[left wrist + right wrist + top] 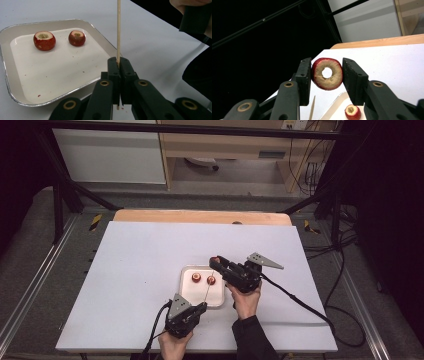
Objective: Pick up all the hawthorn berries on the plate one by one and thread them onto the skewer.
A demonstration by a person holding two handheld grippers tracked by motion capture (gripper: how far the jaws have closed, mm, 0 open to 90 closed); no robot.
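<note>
Skewering cored fruit: none threaded yet

Left tongs (118,65) clamp the skewer (118,30); right tongs (326,75) hold one cored fruit (327,73); two fruits (44,40) wait in the tray (15,100), centre frame.

High view: fixed above the near edge, facing forward and down over the whole white surface (140,270). Left gripper view: close and low, looking across the tray (15,82). Right gripper view: close, tilted upward past the far edge. All three share the tray.

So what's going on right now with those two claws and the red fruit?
Left gripper shut on skewer. Right gripper shut on cored fruit, hole facing camera. Two more fruits on tray. Nothing between.
</note>
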